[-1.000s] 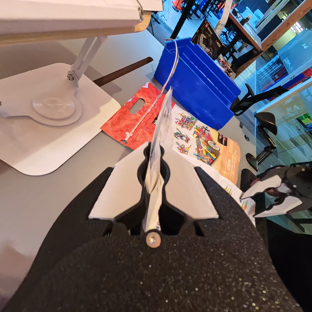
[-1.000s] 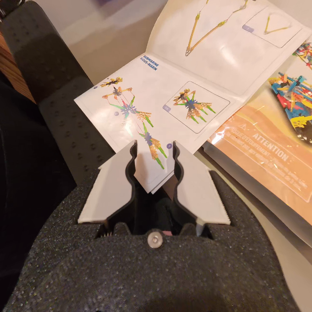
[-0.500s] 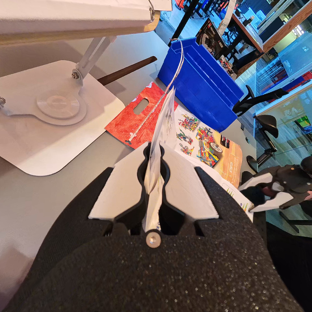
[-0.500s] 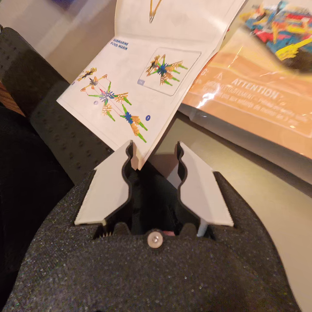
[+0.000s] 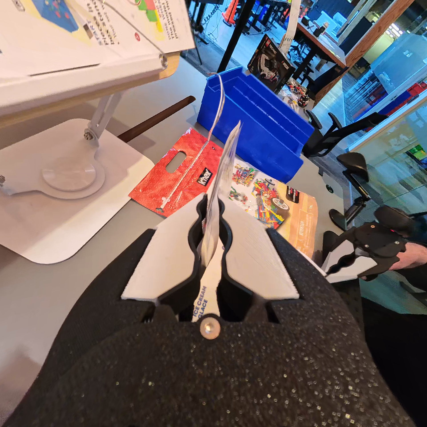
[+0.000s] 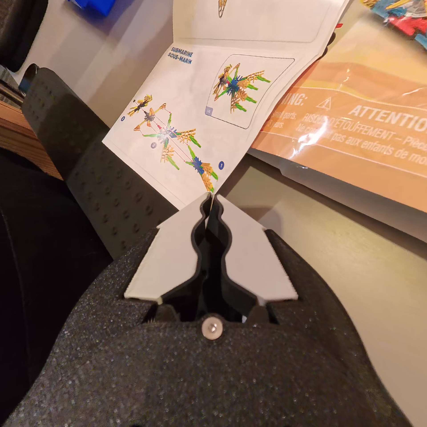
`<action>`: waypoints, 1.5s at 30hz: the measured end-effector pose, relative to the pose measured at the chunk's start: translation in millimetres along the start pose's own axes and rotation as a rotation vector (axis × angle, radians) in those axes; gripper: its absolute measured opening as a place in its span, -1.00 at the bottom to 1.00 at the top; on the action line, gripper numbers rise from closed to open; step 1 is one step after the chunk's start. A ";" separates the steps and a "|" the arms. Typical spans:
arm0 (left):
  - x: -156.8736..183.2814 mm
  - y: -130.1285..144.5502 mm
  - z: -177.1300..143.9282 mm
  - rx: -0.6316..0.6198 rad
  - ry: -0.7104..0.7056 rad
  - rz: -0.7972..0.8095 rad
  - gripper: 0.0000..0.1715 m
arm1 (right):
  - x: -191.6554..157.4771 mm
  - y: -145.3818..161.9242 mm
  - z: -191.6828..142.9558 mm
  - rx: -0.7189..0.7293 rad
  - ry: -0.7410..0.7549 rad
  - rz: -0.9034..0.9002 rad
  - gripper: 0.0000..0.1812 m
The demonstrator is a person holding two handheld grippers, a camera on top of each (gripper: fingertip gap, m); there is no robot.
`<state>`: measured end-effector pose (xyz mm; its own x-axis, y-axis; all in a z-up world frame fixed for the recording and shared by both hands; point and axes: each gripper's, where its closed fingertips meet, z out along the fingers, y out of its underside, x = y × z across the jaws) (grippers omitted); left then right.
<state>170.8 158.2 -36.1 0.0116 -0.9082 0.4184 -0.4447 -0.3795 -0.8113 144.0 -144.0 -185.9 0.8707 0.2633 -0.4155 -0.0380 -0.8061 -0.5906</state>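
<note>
My left gripper (image 5: 211, 203) is shut on a folded white instruction sheet (image 5: 227, 157), which I see edge-on standing up between the fingers. In the right wrist view the same sheet (image 6: 208, 97) shows printed coloured building diagrams. My right gripper (image 6: 211, 196) is shut on its near corner, just off the table edge. The right gripper also shows in the left wrist view (image 5: 328, 269), low at the right, held by a hand. A toy-kit bag, red at the top (image 5: 182, 173) and orange at the bottom (image 6: 346, 143), lies flat on the grey table under the sheet.
A blue plastic bin (image 5: 258, 124) stands behind the bag. A white stand base (image 5: 57, 189) carries a tilted board with an open booklet (image 5: 80, 34) at the left. A black perforated chair back (image 6: 92, 175) is beside the table edge (image 6: 323, 258). Office chairs stand beyond.
My right gripper was open around the sheet's corner and has now shut on it. My left gripper keeps its hold and has tilted a little, so the booklet on the stand comes into view.
</note>
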 end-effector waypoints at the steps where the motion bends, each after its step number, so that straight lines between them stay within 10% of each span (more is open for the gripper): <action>1: 3.7 -0.9 -2.6 0.002 -0.001 0.010 -0.97 | 0.2 -0.4 0.4 0.000 0.000 0.000 -1.00; 14: 49.2 48.0 -27.6 -0.105 -0.061 0.188 -0.94 | 0.6 -1.6 2.7 -0.006 -0.019 0.012 -1.00; 38: 53.4 0.5 -76.7 -0.046 -0.207 0.338 -0.99 | -61.2 -26.6 45.9 -0.020 -0.136 -0.093 -1.00; 45: 73.1 49.2 -73.0 -0.196 -0.112 0.322 -0.92 | -58.8 -25.2 45.2 -0.020 -0.143 -0.073 -1.00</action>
<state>84.4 86.0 -15.7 -0.0633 -0.9931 0.0990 -0.6042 -0.0408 -0.7958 71.6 -115.2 -177.9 0.7922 0.3932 -0.4667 0.0339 -0.7919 -0.6097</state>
